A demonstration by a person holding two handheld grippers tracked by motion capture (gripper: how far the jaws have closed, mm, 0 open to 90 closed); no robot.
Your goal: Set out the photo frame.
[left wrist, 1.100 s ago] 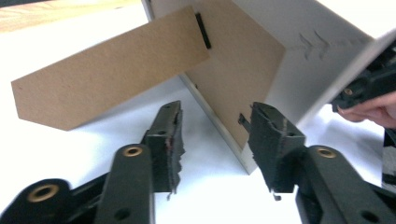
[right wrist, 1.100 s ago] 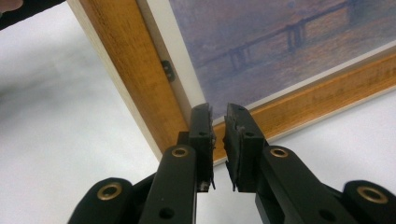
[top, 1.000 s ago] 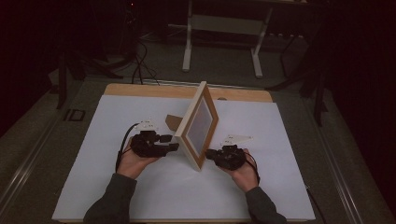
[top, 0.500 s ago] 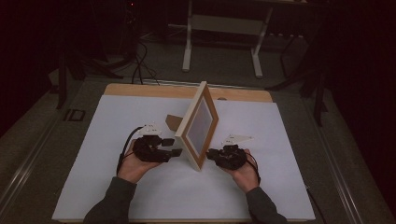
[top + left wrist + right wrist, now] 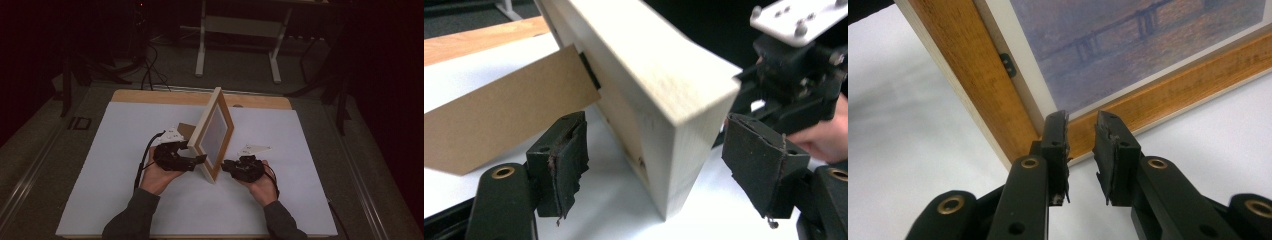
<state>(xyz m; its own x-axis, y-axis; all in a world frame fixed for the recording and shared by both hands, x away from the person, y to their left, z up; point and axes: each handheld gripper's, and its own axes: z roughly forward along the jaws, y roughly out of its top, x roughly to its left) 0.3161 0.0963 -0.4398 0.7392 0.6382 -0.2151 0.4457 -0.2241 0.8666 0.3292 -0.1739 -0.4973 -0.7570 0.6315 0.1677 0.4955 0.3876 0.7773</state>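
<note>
Between both open tongs, upright picture frame (image 5: 212,135) runs lengthwise away from the person

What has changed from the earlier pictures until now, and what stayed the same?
The left gripper has just been opening its jaws: they now stand wide on either side of the picture frame corner, pads clear of the wood, so it has let go. The left hand drew slightly back. The frame, propped on its brown stand, and the right gripper at its corner, stayed put.
</note>
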